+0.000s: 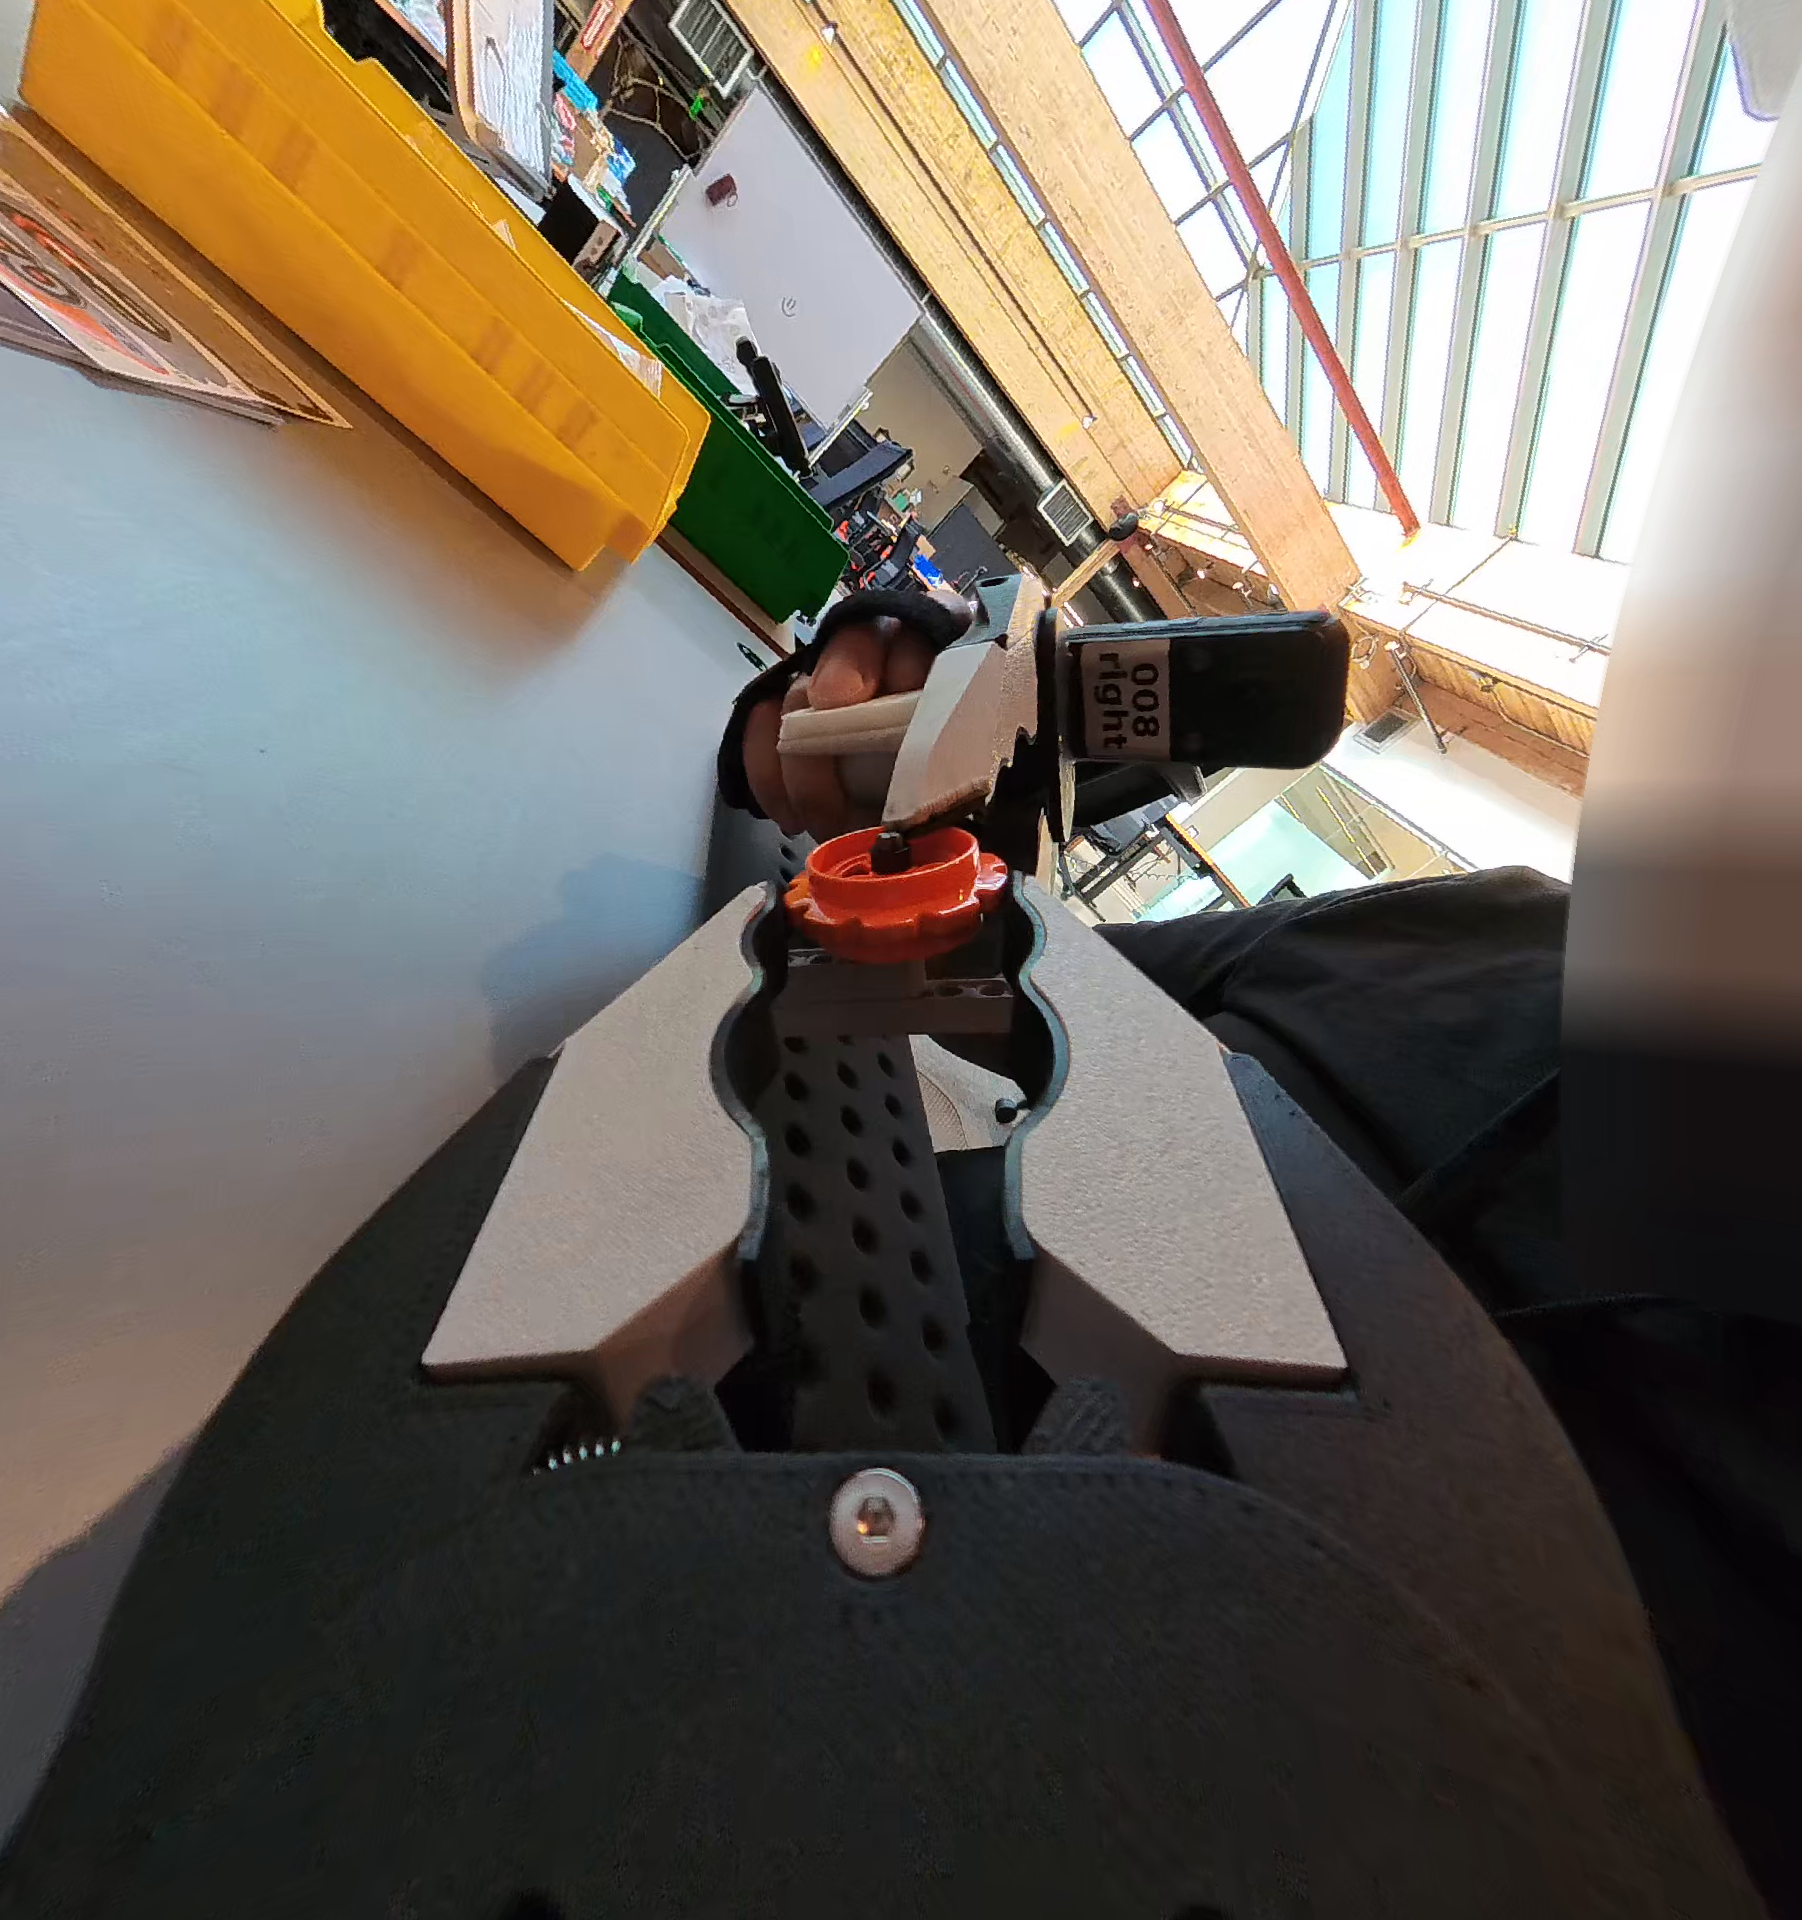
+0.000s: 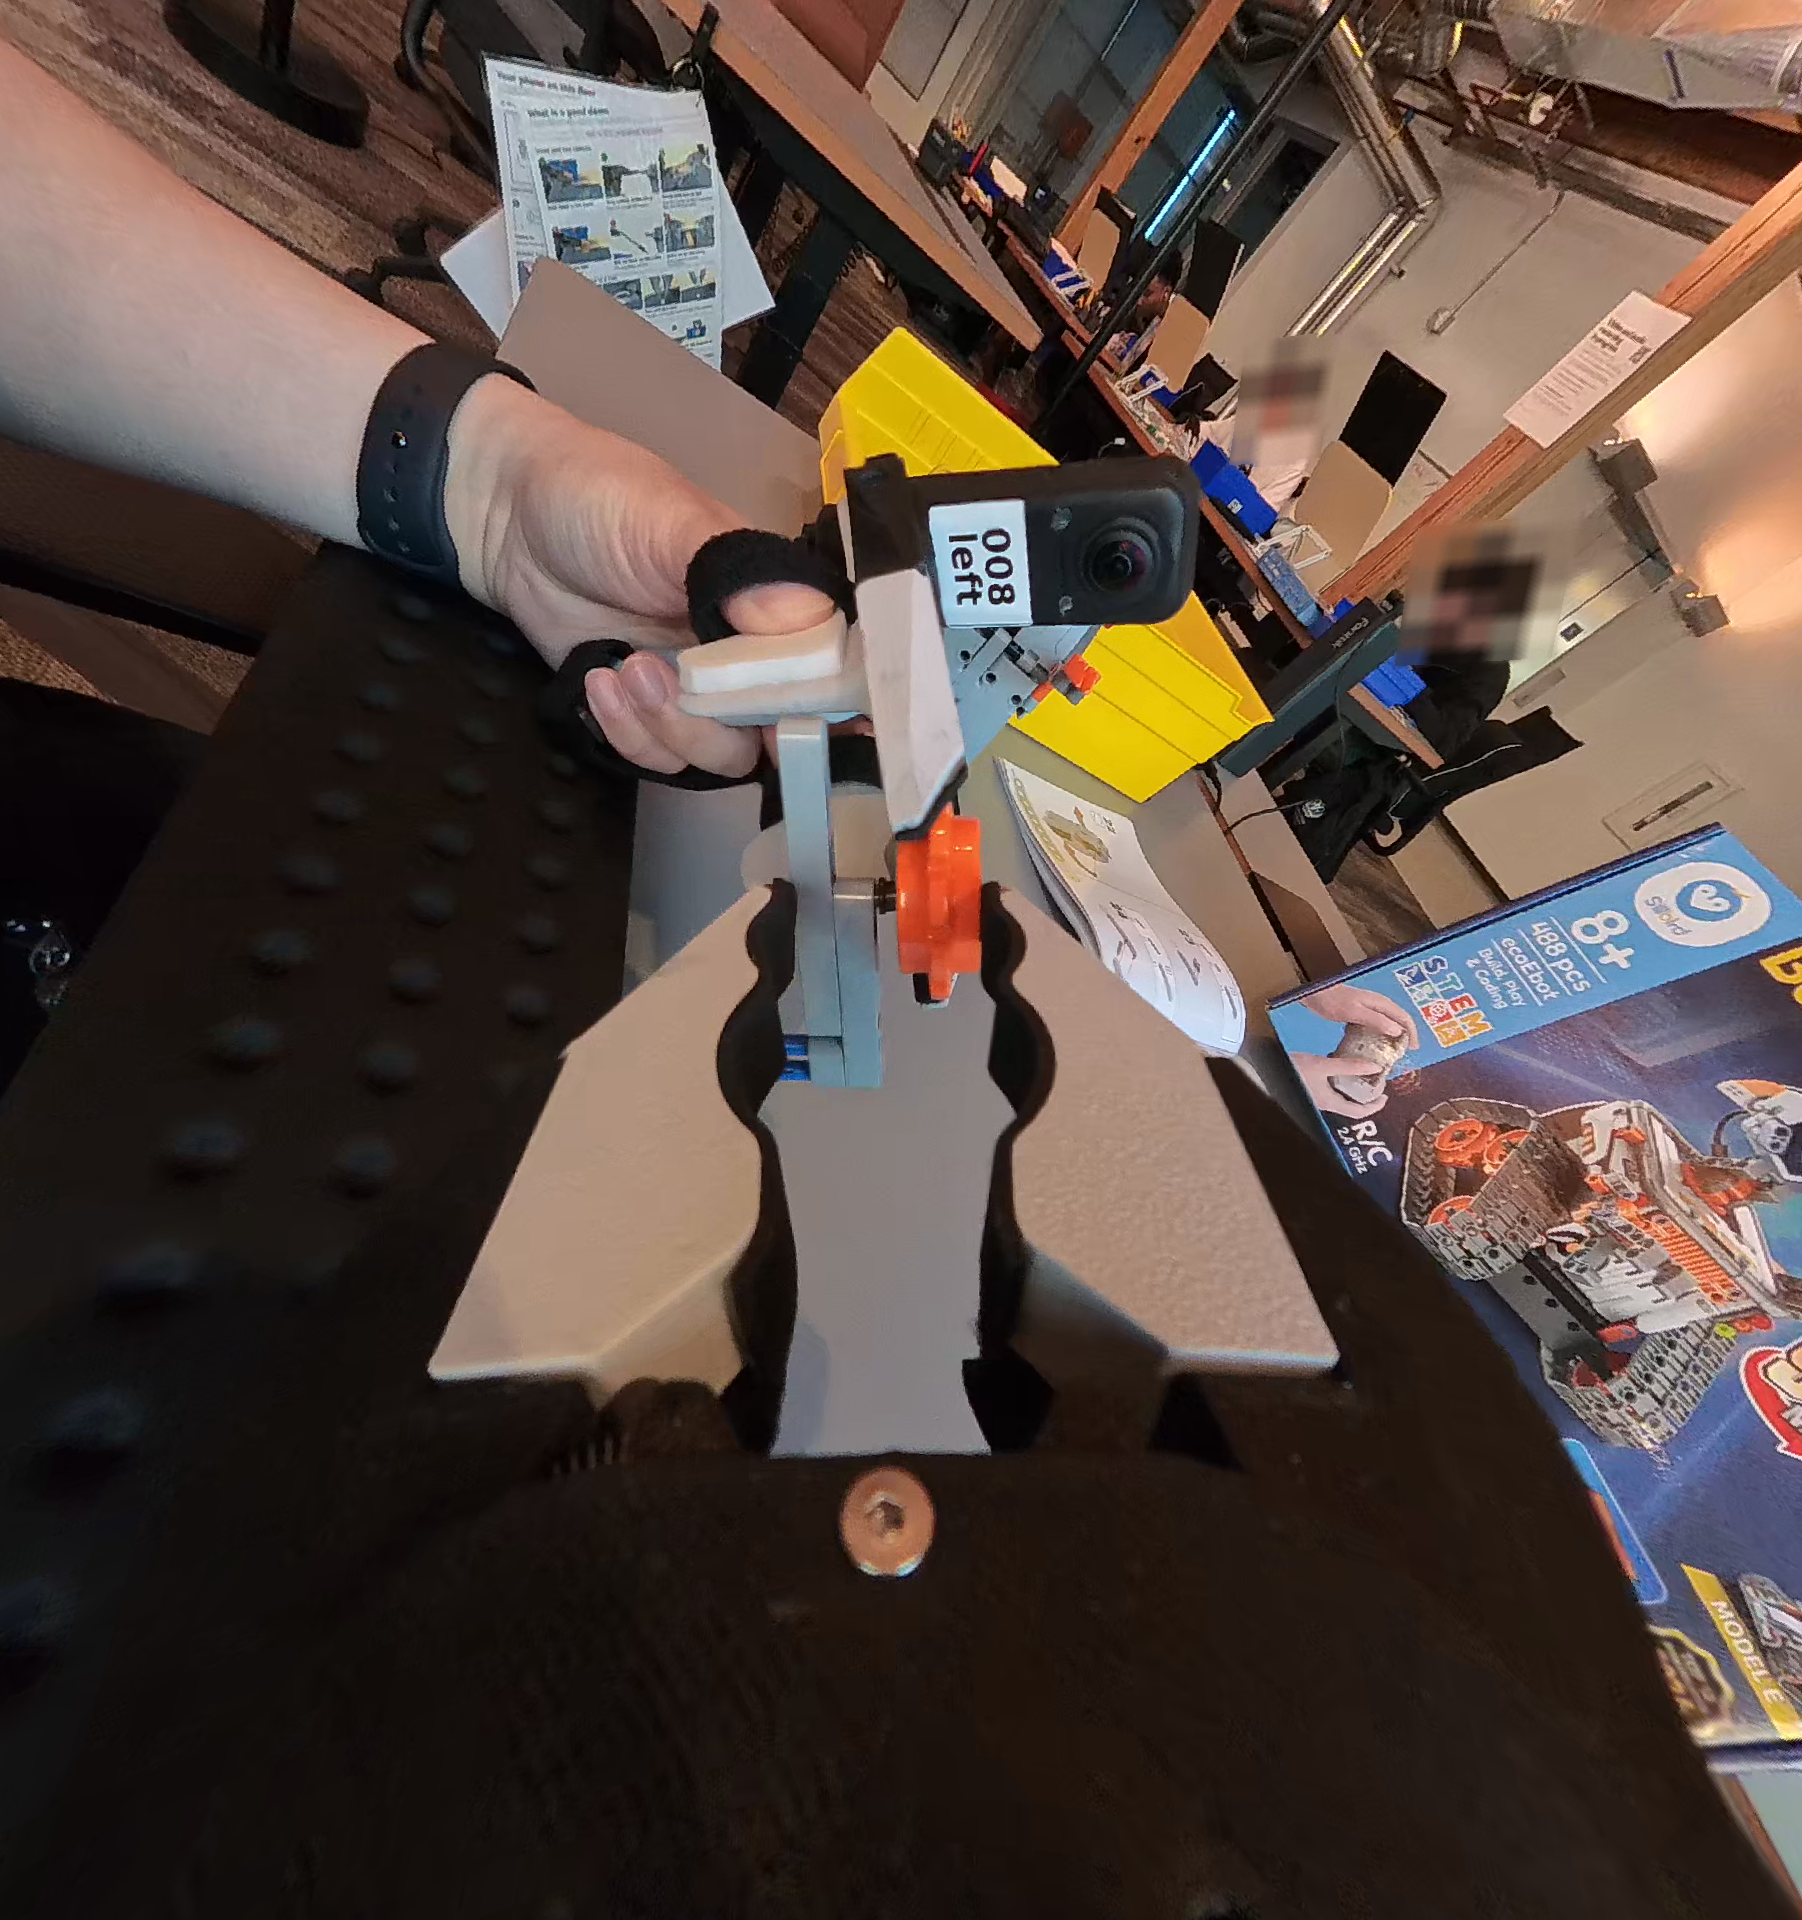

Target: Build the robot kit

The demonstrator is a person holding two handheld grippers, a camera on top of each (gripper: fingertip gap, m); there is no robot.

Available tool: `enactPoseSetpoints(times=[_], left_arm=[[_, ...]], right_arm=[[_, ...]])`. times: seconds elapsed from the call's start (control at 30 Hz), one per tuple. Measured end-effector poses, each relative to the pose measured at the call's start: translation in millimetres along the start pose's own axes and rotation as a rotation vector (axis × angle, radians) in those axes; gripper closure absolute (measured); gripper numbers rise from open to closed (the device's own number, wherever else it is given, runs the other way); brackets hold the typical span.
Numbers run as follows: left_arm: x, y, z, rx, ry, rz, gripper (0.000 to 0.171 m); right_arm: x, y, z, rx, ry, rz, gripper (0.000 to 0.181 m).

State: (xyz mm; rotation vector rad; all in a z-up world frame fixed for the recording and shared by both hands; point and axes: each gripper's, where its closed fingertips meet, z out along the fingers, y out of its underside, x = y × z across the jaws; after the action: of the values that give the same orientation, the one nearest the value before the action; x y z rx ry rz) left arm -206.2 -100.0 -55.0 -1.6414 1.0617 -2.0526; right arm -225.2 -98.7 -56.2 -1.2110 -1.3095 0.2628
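A small brick assembly is held in the air between both grippers: an orange gear wheel (image 1: 881, 899) on a black axle, fixed to grey beams (image 1: 892, 1003). My left gripper (image 1: 892, 920) is shut on it, with the gear and grey beam between its fingertips. My right gripper (image 2: 886, 920) is shut across it, one fingertip on the grey beam (image 2: 824, 977) and the other on the orange gear (image 2: 938, 914). The right gripper (image 1: 918, 810) also shows from the side in the left wrist view, its tip at the gear's axle. The left gripper (image 2: 923, 810) comes down onto the gear in the right wrist view.
A pale table (image 1: 253, 831) holds yellow bins (image 1: 357, 260), a green bin (image 1: 751, 499) and a printed booklet (image 1: 66, 281). The right wrist view shows an open instruction booklet (image 2: 1136, 914), a blue kit box (image 2: 1603, 1195) and a black perforated chair (image 2: 357, 935). My left and right fingertips are right by each other.
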Motion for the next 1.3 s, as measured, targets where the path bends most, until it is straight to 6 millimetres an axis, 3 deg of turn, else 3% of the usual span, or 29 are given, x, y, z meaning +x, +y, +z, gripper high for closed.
enactPoseSetpoints(times=[0.4,0.9,1.1,1.2,1.3], left_arm=[[-2.4,-3.6,-3.7,0.022,-0.048,0.039,0.132],[-10.1,-11.1,-10.2,0.076,-0.023,-0.074,0.133],[-10.9,-36.9,-17.2,0.219,0.048,-0.145,0.132],[-12.3,-43.8,-28.1,0.283,0.08,-0.195,0.132],[-12.0,-45.3,-31.1,0.301,0.083,-0.198,0.132]], right_arm=[[4.2,-0.5,3.6,-0.019,-0.023,0.038,0.15],[11.7,5.1,12.8,-0.043,-0.009,0.107,0.151],[29.9,-7.6,8.1,0.063,0.139,0.107,0.138],[32.3,-12.9,5.4,0.062,0.23,0.013,0.145],[25.8,-14.4,16.4,0.034,0.236,-0.039,0.15]])
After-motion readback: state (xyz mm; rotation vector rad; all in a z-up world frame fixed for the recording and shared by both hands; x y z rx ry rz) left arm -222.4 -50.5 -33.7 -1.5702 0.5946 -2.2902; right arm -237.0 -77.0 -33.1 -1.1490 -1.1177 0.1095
